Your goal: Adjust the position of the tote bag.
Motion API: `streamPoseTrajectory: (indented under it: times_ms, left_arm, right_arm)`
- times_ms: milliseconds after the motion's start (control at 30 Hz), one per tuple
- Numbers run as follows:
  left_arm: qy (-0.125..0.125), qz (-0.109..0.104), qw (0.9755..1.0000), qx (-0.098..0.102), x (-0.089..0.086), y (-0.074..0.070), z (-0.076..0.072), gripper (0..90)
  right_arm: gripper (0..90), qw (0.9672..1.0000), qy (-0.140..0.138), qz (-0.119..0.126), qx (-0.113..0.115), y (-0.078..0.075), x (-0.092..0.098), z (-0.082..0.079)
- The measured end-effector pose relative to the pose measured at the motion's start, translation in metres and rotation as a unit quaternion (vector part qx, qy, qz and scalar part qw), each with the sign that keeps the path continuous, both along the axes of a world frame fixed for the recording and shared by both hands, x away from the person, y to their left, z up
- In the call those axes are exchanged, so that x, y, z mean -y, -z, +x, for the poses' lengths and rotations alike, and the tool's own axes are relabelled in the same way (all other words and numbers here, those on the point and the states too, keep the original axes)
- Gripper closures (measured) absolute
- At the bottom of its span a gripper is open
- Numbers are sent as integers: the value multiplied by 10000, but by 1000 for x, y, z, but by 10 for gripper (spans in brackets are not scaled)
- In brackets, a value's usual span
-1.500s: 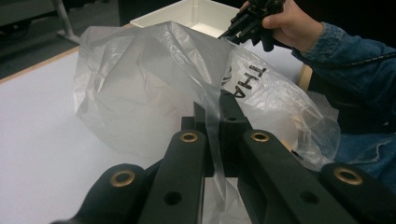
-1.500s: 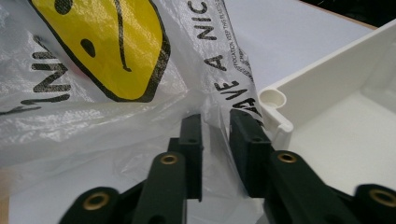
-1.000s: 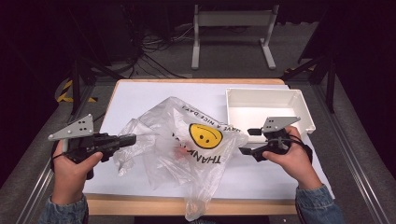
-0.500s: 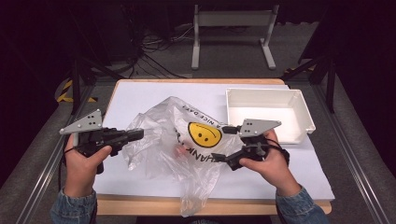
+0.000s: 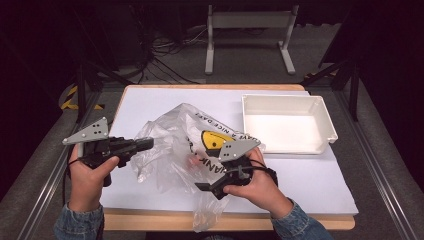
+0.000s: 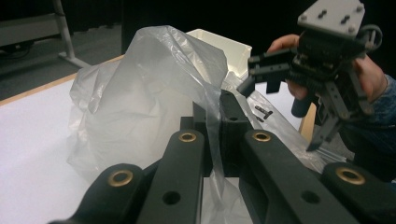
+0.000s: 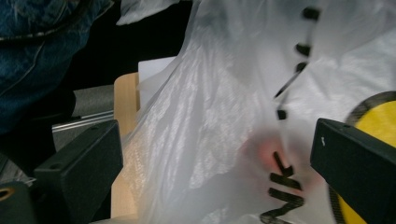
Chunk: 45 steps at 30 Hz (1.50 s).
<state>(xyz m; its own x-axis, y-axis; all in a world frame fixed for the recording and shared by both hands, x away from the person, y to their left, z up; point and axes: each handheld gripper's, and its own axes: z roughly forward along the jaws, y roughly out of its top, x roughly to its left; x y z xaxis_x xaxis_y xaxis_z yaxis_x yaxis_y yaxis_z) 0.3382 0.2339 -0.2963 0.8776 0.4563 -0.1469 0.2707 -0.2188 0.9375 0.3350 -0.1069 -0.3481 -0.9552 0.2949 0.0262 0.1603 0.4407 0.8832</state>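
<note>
Lying crumpled on a white table top (image 5: 150,102), a clear plastic bag (image 5: 170,145) with a yellow smiley print sits between the two grippers. Table has a wooden edge; dark room behind, grey floor, cables and a white metal stand (image 5: 248,22) beyond the far edge. White tray (image 5: 289,102) sits on the table past the right gripper, just beside the bag, looks to hold nothing.

Left gripper (image 5: 145,144): jaws pressed together, pinching a fold of the bag's edge; in the left gripper view the film runs down between the jaws. Bag billows up just ahead of it.

Right gripper (image 5: 206,188): jaws spread wide, just been opening, bag film hanging in the gap in the right gripper view, pads not pressing it. It sits at the bag's near side, pointing toward the person's left.

Hard to make out: a pinkish blur inside the bag, seen through the film ahead of the right gripper; can't tell what. Print letters partly folded, cut off. Bag's lower end droops over the near table edge.
</note>
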Motion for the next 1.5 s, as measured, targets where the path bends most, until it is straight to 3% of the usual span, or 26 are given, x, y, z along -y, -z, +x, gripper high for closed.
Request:
streamPoseTrajectory:
  times_ms: [200,300,333,367,400,500,567,933,1067,1300,1500]
  left_arm:
    - [1,-20,10000,15,0,0,1,885]
    - [3,-27,10000,3,-1,0,1,885]
    - [2,-35,10000,-12,-1,0,1,885]
    - [2,-35,10000,-12,-1,0,1,885]
    - [6,-40,10000,-14,-1,0,1,885]
    - [13,-37,10000,-15,-2,0,1,885]
    - [8,-33,10000,-16,-2,0,1,885]
    - [-110,-36,9999,-14,-6,0,2,882]
    - [-175,19,9998,17,-9,2,4,879]
    - [-289,43,9995,-99,-12,7,10,871]
    - [-438,133,9988,-150,-13,12,16,859]
  right_arm:
    - [32,9994,-137,-316,-36,11,-10,-5]
    - [120,9986,-68,-516,95,15,-12,-5]
    - [210,9983,19,-561,175,16,-11,-5]
    - [210,9983,19,-561,175,16,-11,-5]
    - [428,9965,184,-724,371,15,-7,-4]
    - [743,9952,270,-825,459,13,-1,-3]
    - [883,9952,323,-790,485,11,3,-1]
    - [897,9932,874,-321,698,-5,25,6]
    - [897,9906,1085,-151,824,-13,36,12]
    - [898,9851,1431,81,954,-21,56,24]
    - [898,9818,1603,137,1012,-22,66,30]
